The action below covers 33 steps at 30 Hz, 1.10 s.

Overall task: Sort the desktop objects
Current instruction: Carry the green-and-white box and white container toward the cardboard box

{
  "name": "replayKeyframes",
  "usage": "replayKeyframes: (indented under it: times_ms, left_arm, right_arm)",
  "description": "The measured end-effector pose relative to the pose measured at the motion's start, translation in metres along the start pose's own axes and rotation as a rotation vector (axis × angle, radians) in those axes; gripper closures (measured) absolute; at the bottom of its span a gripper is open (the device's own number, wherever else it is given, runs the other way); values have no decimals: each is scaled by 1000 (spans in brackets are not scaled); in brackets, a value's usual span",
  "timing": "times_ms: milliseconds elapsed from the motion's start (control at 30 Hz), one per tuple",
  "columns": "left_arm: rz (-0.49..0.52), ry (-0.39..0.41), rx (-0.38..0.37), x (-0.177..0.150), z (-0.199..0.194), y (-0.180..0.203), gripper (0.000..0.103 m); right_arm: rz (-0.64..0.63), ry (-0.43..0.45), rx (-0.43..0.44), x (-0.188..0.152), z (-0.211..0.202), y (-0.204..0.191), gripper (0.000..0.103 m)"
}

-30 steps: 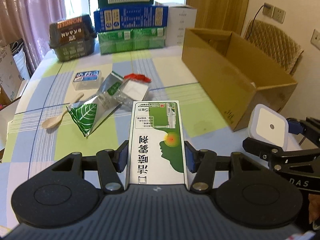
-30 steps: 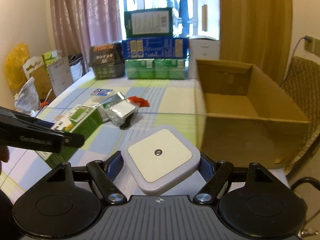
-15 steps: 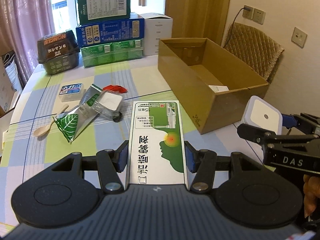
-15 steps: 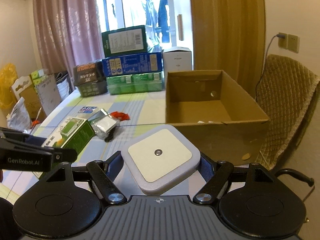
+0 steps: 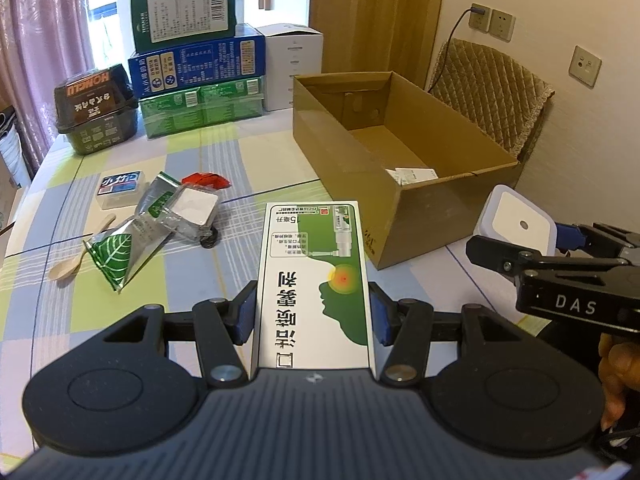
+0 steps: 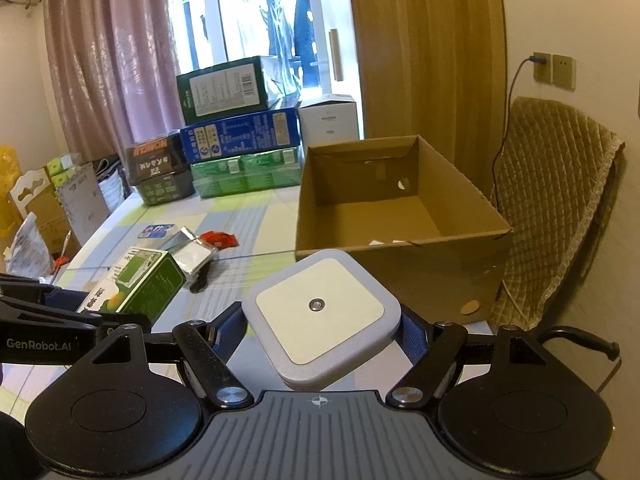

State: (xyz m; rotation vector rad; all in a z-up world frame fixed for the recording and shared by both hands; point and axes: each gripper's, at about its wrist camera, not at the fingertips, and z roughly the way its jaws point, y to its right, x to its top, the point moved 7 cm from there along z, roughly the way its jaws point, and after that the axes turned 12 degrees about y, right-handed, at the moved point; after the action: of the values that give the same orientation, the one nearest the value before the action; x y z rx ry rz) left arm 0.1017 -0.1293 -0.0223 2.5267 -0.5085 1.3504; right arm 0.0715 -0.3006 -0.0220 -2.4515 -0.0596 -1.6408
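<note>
While clamped, medicine box (image 5: pixel 314 280) fills left tool (image 5: pixel 313 317).

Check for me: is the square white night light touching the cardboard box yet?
Apart. In the left wrist view, the night light sits clamped in the right gripper, with bare tablecloth showing between it and the cardboard box.

The left wrist view looks forward and down from above the near worktop (image 5: pixel 248 152); close before the lens its jaws clamp a carton (image 5: pixel 316 280); the right wrist view sits lower and further right, facing the window (image 6: pixel 256 12); both share the open box (image 5: pixel 400 168), the stacked packs (image 6: pixel 240 136), the chair (image 5: pixel 492 92), and each other's gripper at one edge.
</note>
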Motion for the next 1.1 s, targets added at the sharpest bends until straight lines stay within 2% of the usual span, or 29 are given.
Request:
replayKeyframes:
  times_ms: [500,1100]
  left_arm:
    - [21,7,-50,24,24,36,53]
    - [63,24,-107,55,51,81,53]
  right_arm:
    - [53,12,-68,12,-3,42,28]
    - [64,43,-102,36,3,77,28]
